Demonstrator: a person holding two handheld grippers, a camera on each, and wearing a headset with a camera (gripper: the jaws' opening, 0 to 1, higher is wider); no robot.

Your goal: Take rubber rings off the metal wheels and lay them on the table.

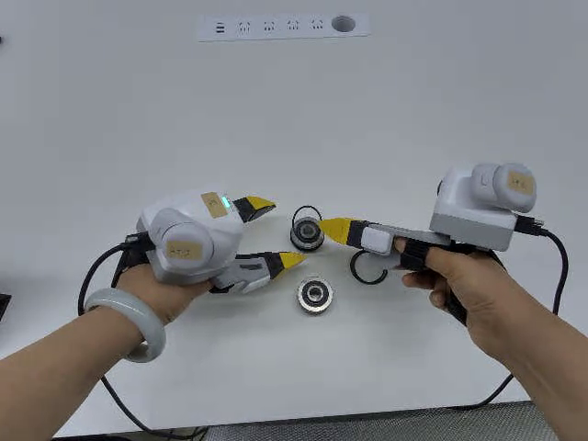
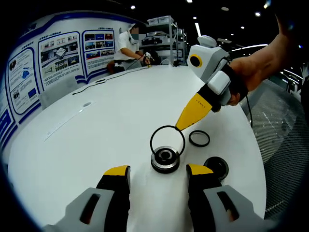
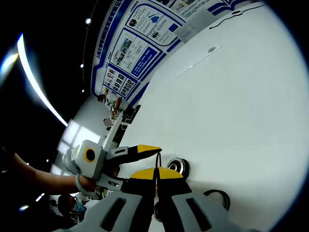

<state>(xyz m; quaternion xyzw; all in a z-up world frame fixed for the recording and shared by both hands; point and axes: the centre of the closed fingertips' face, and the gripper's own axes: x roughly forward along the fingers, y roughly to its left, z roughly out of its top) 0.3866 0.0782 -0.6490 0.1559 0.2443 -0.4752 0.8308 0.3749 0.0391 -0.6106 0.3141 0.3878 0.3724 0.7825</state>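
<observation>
Black rubber ring (image 2: 167,126) is pinched in R gripper (image 1: 335,230), jaws shut on it; ring stands up w/ its lower edge at top of metal wheel (image 1: 307,235); L gripper (image 1: 276,232) is wide open, holding nothing, one tip each side of that wheel; 2nd wheel (image 1: 315,295) sits at 6 o'clock of it; loose ring (image 1: 367,268) lies flat on white table (image 1: 276,110) at 4 o'clock, under R gripper.

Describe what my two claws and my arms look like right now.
Both the left claw and right claw have white-grey bodies, yellow-tipped jaws, tan stickers and black cables. The left one shows a green light. Your arms are bare of sleeves; a pale bangle circles the left wrist.
</observation>
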